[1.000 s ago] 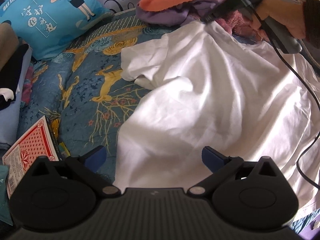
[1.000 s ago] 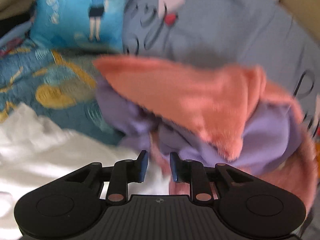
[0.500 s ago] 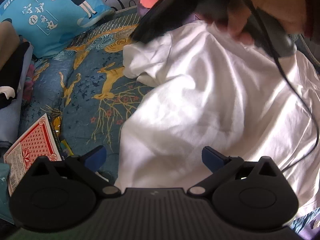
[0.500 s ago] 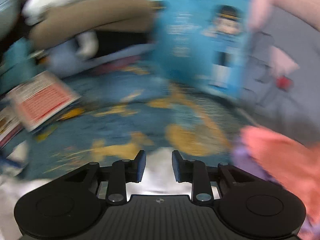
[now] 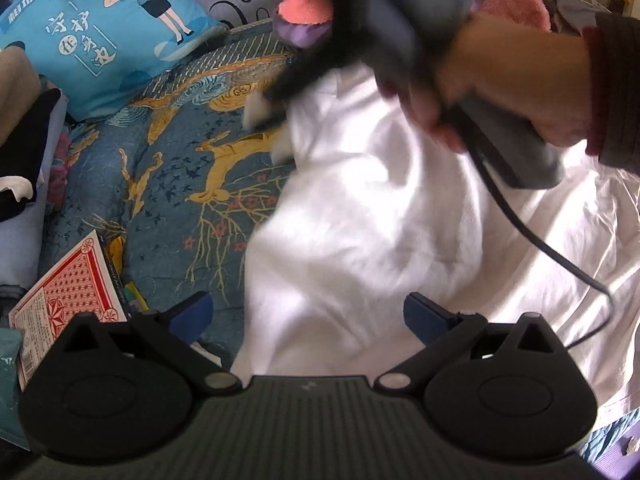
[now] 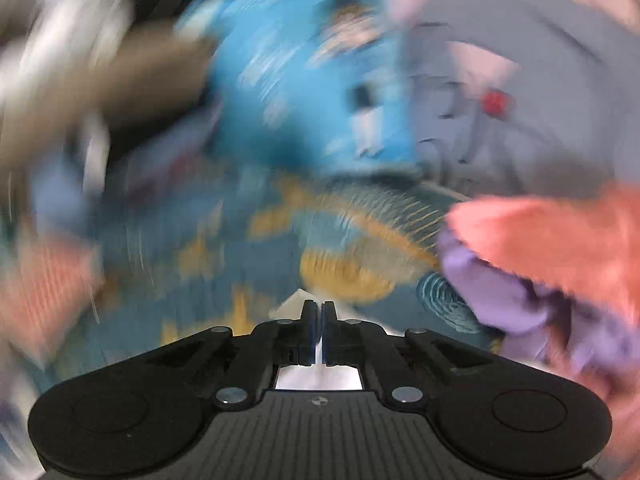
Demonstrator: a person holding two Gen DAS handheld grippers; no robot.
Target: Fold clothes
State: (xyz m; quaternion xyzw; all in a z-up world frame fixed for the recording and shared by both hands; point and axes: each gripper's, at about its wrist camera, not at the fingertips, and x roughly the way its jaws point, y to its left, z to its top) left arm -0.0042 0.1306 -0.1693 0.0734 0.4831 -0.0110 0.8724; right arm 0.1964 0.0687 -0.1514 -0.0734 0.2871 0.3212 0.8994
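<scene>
Right now your right gripper (image 6: 318,330) has its two blue-tipped fingers pressed nearly together, pinching a thin edge of the white cotton T-shirt (image 5: 380,220); a small white corner pokes out just past the tips. That view is heavily blurred. Your left gripper (image 5: 306,314) hovers low over the near part of the same shirt with its jaws spread wide and nothing between them.

From the left wrist view, the shirt lies crumpled across the right half of a blue quilted bedspread with golden deer and branch patterns (image 5: 180,168). Your right hand (image 5: 512,80) holds the grey gripper handle above the shirt's far edge, and a black cable (image 5: 520,224) trails from it across the fabric.

Beyond the shirt sits a heap of coral-pink and purple fleece garments (image 6: 552,264). A bright blue cushion printed with a cartoon figure in uniform (image 5: 100,28) leans at the far left. A red-patterned card box (image 5: 68,292) lies at the bedspread's near left edge.
</scene>
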